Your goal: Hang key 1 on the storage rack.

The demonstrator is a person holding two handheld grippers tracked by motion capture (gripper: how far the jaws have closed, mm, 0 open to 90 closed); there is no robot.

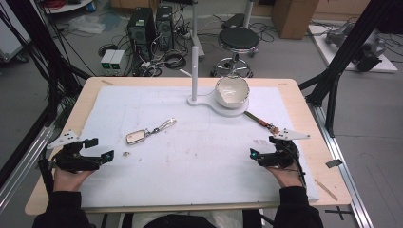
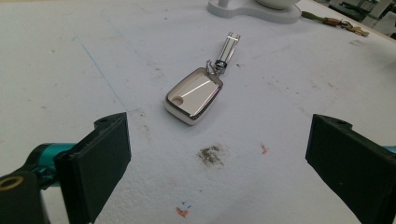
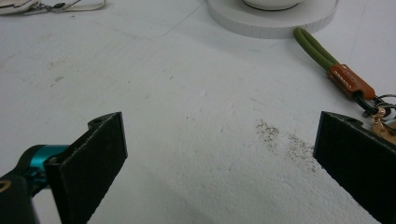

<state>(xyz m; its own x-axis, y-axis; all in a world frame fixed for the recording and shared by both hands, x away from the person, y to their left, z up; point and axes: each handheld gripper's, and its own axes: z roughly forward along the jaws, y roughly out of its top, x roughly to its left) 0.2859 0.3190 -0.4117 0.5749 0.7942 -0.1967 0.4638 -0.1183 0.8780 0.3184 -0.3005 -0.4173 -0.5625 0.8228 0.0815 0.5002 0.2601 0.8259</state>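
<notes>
**Operator:** I've got both grippers low on the tabletop [image 1: 157, 190]. The left gripper [image 1: 101, 149] has its fingers [image 2: 95, 158] spread wide with nothing between them, and the silver key fob [image 2: 194, 95] lies flat just ahead of it, toward twelve o'clock in the left gripper view. The right gripper [image 1: 261, 147] is also spread and empty; the green lanyard [image 3: 317, 49] runs off at its two o'clock toward the white stand [image 1: 223, 107] with the bowl [image 1: 232, 90].

**Spotter:** Which one first?

**Operator:** The fob, I'd judge; it's nearest the left fingers. It's polished and lies flat, so I'd come in low and square across its narrow sides, or else it may skate away. The metal clip [image 2: 228, 46] trails off its far end at one o'clock; I'd keep clear of that and close slowly.
</notes>
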